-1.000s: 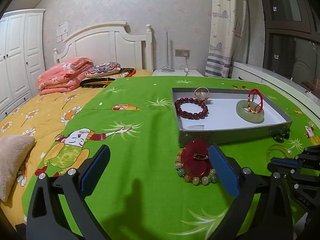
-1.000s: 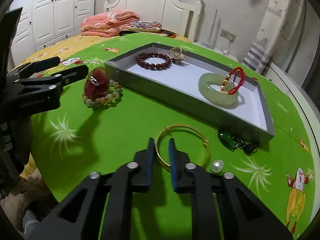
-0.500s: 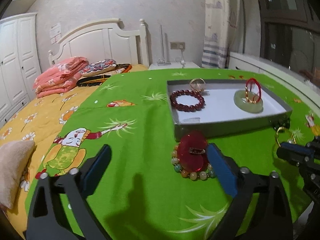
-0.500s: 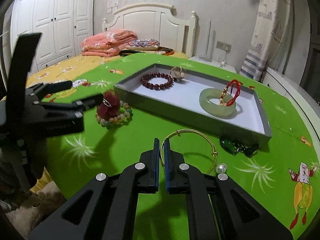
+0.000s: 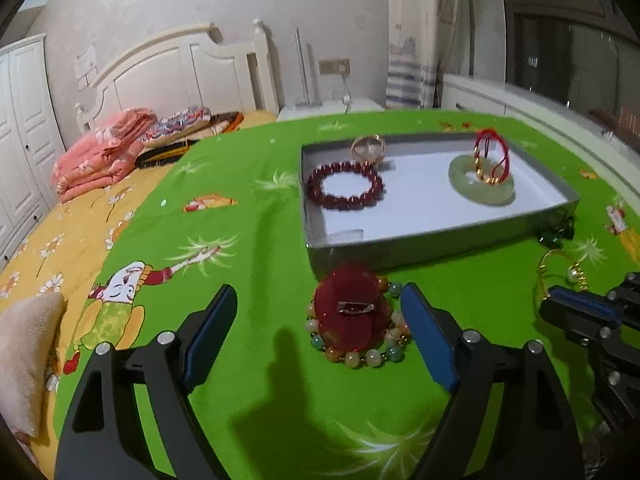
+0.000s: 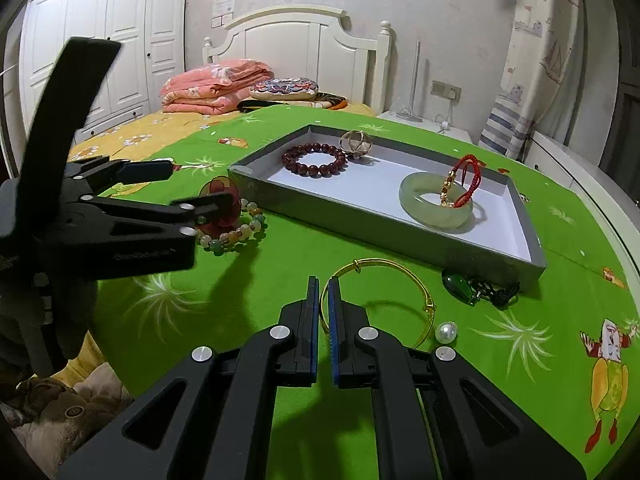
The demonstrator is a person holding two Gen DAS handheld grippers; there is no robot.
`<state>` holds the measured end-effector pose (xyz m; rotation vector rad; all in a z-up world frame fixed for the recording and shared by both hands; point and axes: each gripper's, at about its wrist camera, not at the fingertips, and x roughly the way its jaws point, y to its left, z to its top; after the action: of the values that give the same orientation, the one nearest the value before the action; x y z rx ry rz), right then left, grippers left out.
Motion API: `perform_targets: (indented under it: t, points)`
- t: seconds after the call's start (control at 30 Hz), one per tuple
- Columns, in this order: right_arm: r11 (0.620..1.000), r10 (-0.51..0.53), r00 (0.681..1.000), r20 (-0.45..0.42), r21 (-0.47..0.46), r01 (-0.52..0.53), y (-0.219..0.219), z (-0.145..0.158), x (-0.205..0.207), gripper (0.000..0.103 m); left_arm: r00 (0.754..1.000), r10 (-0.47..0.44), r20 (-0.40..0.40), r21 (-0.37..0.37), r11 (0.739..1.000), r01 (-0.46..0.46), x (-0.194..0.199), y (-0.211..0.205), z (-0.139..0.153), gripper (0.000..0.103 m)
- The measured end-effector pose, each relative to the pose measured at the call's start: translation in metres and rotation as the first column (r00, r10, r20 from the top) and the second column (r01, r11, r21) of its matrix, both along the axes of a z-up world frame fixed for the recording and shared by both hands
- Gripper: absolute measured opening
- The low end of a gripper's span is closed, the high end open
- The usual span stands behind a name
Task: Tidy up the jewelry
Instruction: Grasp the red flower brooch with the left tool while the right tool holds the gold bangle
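Observation:
My right gripper (image 6: 323, 286) is shut on the gold bangle (image 6: 404, 270) and holds it lifted above the green cloth; the bangle also shows in the left wrist view (image 5: 544, 268). My left gripper (image 5: 318, 308) is open and empty, its jaws either side of a red hair clip (image 5: 350, 312) lying on a multicoloured bead bracelet (image 5: 372, 356). The grey tray (image 6: 384, 236) holds a dark red bead bracelet (image 6: 314, 159), a gold ring (image 6: 355, 143), a jade bangle (image 6: 436, 205) and a red cord bracelet (image 6: 466, 182).
A green pendant on a black cord (image 6: 460, 285) and a pearl (image 6: 446, 333) lie on the cloth in front of the tray. Folded pink blankets (image 6: 216, 90) and a headboard (image 6: 304, 48) are behind. A plush toy (image 6: 68, 412) sits low at the left.
My right gripper has closed on the gold bangle and lifted it off the cloth. My left gripper has edged closer to the hair clip and bead bracelet.

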<state>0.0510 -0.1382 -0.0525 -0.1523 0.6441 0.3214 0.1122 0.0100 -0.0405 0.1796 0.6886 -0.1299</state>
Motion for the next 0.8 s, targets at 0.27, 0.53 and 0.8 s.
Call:
perform_targets:
  t: [0.27,0.53,0.8]
  points:
    - [1.000,-0.003,1.000,-0.003,0.004,0.003,0.000,-0.001,0.000,0.006,0.998,-0.027,-0.052,0.014,1.000,0.028,0.007,-0.001,-0.007,0.043]
    - [1.000,-0.007,1.000,0.000,0.003,0.007,0.000,0.000,0.001,0.006,0.999,-0.044,-0.001,-0.023,0.999,0.044,-0.004,0.005,-0.005,0.034]
    - [1.000,-0.007,1.000,0.003,0.003,0.007,-0.001,0.001,0.000,0.006,0.999,-0.028,0.024,-0.062,0.998,0.030,-0.016,0.013,-0.002,0.034]
